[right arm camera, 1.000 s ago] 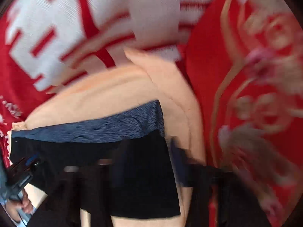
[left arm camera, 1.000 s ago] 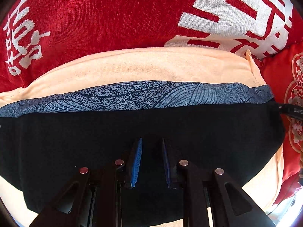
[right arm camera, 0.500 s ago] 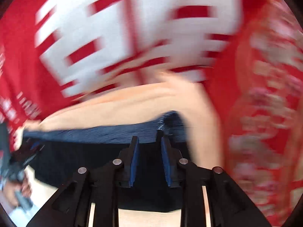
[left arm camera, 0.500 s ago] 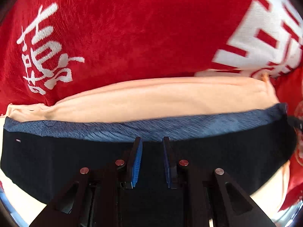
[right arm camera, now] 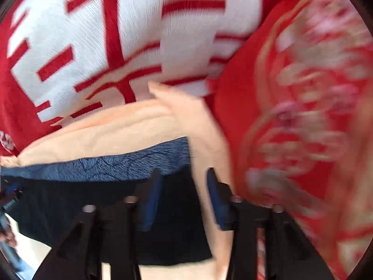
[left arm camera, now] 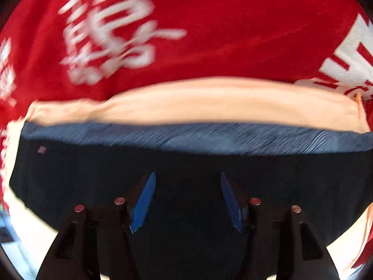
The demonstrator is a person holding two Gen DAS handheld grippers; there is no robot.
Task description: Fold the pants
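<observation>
Folded black pants (left arm camera: 93, 175) lie flat as the top layer of a small stack, over a blue patterned garment (left arm camera: 186, 137) and a peach one (left arm camera: 198, 102). My left gripper (left arm camera: 186, 179) hovers above the middle of the black pants with its jaws opening; nothing is between the blue pads. In the right wrist view the black pants (right arm camera: 70, 200) end at their right edge, and my right gripper (right arm camera: 184, 175) stands over that edge. Its jaws are opening and the cloth lies below them, not pinched. The other gripper (right arm camera: 7, 200) shows at the far left.
The stack rests on a red bedspread (left arm camera: 233, 35) with large white characters (right arm camera: 116, 35). A red cushion with a pink and gold pattern (right arm camera: 303, 116) lies right of the stack. A pale floor strip (left arm camera: 14, 245) shows at the lower left.
Both grippers went from shut to open and let go of the black pants. The left one slid left along the stack; the right one rose away from the pants' right edge.
</observation>
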